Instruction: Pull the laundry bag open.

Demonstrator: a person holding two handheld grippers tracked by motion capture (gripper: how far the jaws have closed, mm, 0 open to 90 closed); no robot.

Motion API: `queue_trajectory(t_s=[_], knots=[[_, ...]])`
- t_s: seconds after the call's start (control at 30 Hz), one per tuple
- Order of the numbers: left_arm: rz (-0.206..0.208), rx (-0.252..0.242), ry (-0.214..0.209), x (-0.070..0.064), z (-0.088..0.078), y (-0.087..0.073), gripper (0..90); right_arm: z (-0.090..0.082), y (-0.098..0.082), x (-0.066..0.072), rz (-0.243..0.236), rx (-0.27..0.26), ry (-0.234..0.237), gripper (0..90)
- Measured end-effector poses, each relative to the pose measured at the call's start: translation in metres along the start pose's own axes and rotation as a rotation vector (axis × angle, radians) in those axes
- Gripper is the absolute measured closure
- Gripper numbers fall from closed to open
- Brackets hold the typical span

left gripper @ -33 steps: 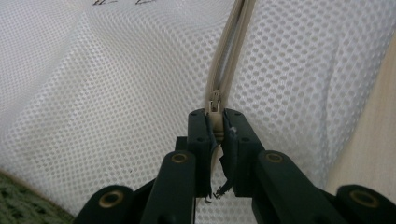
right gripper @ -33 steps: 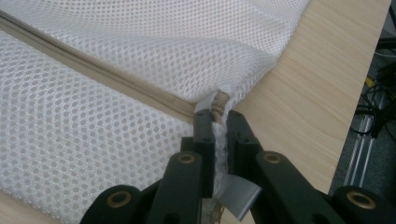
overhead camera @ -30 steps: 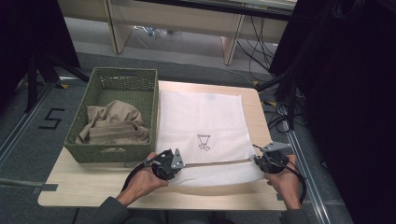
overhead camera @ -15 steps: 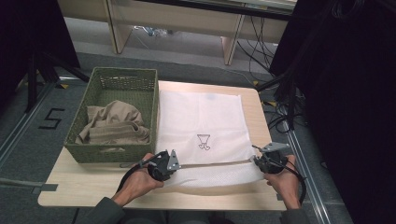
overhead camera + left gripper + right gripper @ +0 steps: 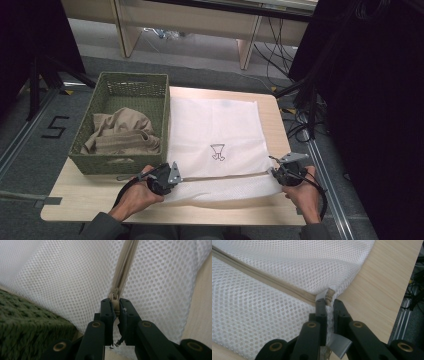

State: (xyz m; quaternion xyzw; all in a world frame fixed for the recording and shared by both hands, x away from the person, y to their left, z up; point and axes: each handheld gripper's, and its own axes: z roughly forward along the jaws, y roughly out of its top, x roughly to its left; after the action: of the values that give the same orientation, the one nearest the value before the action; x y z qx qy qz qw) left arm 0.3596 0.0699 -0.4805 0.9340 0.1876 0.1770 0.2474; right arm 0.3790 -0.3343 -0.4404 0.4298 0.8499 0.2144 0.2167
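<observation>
A white mesh bag point(image 5: 215, 125) with a small black print lies flat on the wooden table point(image 5: 75, 200). A beige zipper point(image 5: 225, 176) runs across its near edge. My left gripper point(image 5: 178, 178) is shut on the zipper pull point(image 5: 115, 293) at the zipper's left part; in the left gripper view its jaws point(image 5: 115, 303) pinch the pull's tab. At the bag's right corner my right gripper point(image 5: 274, 173) is shut on the zipper's end point(image 5: 329, 295), with mesh caught between the jaws point(image 5: 327, 302). The zipper is stretched taut between the two grippers.
A green woven basket point(image 5: 132, 77) stands left of the bag, touching it, with a beige garment point(image 5: 122, 130) crumpled inside. Its wall point(image 5: 25, 322) is close beside my left gripper. The table's right edge point(image 5: 382, 277) is near my right gripper; cables lie on the floor beyond.
My left gripper has slid left along the zipper with the pull in its jaws, toward the basket. The right gripper has stayed at the bag's corner.
</observation>
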Motion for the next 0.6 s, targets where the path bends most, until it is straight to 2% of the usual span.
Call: queue_trajectory(t_s=[0.03,0.23,0.37,0.43,0.6], knots=[[0.000,0.020,0.008,0.001,0.000,-0.005,81.6,0.000,0.000,0.000,-0.002,0.007,-0.009,85.0],[-0.019,0.030,0.020,0.008,-0.007,-0.017,81.6,0.002,-0.001,-0.002,-0.011,0.007,-0.003,85.0],[-0.020,0.062,0.037,0.011,-0.008,-0.025,81.6,0.001,-0.001,-0.002,0.000,0.010,-0.008,85.0],[-0.035,0.067,0.039,0.012,-0.007,-0.031,81.6,0.002,-0.002,-0.002,0.000,0.013,-0.005,85.0],[-0.047,0.068,0.040,0.014,-0.006,-0.032,81.6,0.002,-0.001,-0.001,-0.004,0.017,-0.001,85.0]])
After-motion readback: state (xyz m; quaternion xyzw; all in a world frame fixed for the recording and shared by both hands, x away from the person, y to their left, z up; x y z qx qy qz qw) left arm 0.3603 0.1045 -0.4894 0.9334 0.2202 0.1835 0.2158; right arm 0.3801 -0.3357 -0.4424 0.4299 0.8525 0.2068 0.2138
